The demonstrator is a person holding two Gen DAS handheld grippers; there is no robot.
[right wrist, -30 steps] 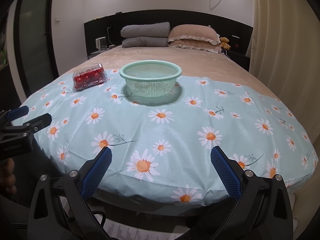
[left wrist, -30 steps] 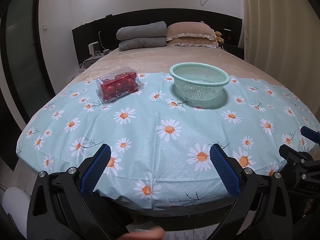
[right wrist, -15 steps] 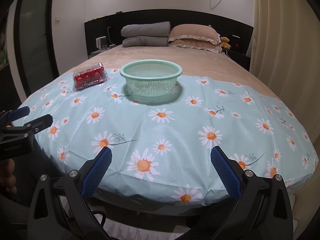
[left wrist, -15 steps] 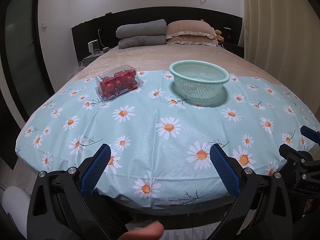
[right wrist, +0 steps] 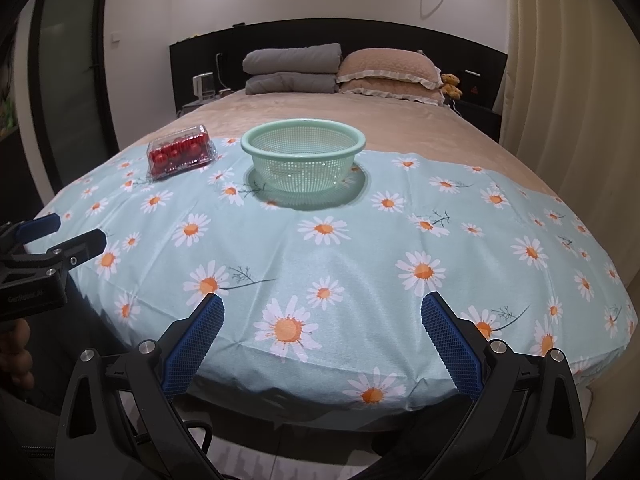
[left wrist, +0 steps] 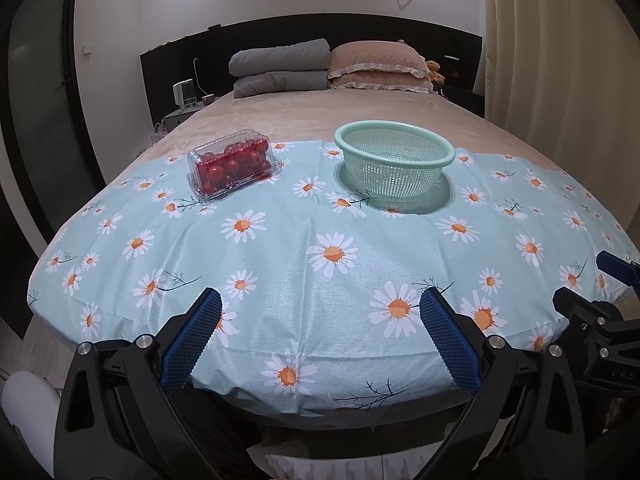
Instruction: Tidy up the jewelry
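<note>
Your left gripper and right gripper hang spread and empty at the bed's foot, short of the green basket. The clear box of red beads (jewelry, presumably) sits left of the basket, ready for transfer.

Both grippers are held low and level, side by side and apart from each other, gripping nothing. The left gripper has its two blue-padded fingers spread wide, and from the right wrist view it shows at the left edge with the person's hand wrapped around its handle below. The right gripper has its fingers spread just as wide, and its tips appear at the right edge of the left wrist view, again parted.
</note>
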